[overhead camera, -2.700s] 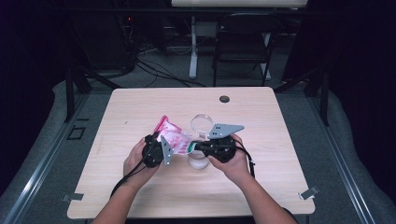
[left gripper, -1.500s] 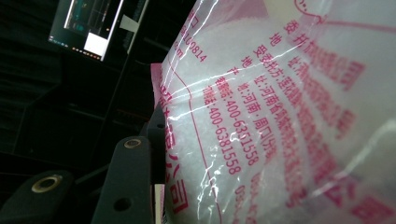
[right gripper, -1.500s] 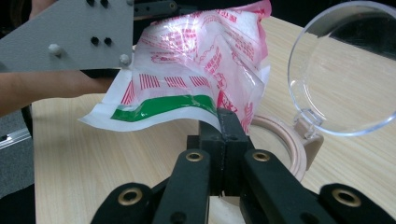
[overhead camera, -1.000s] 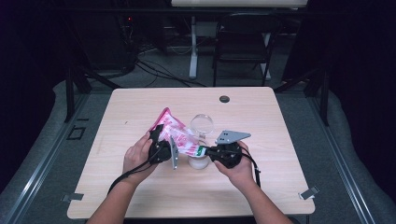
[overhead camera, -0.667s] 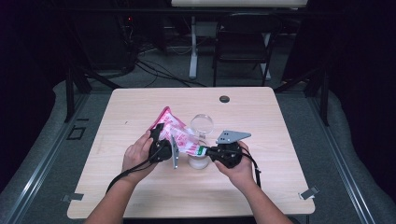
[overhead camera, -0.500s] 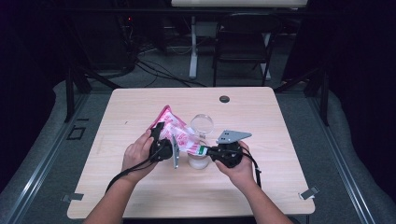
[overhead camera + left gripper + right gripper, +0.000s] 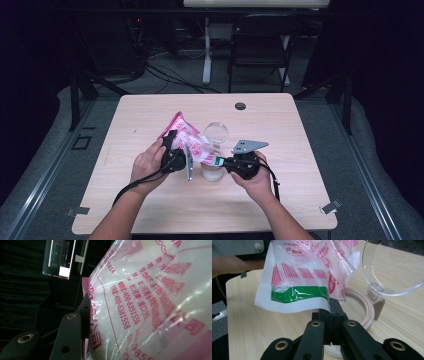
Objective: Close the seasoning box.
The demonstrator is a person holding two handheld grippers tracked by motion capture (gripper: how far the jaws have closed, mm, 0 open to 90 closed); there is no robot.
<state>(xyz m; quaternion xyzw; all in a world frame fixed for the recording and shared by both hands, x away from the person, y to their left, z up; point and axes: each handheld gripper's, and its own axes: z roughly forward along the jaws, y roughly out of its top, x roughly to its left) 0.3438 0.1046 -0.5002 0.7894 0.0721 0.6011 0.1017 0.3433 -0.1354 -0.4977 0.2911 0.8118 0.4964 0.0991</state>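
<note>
Right tool (image 7: 331,315) clamped flat on bag (image 7: 189,141) corner by green strip, above open jar (image 7: 212,171), lid (image 7: 394,267) flipped back. Left tool (image 7: 176,150) half-closed round bag body, holding it tilted up over counter (image 7: 300,130). Judgement: bag posed over jar mouth for pouring or tearing open; no grains falling, jar inside looks empty as far as visible, so main work left. Print: pink Chinese text, "400-6351558", "400-6381558". Beyond: monitor (image 7: 59,258) lit, unreadable.
</note>
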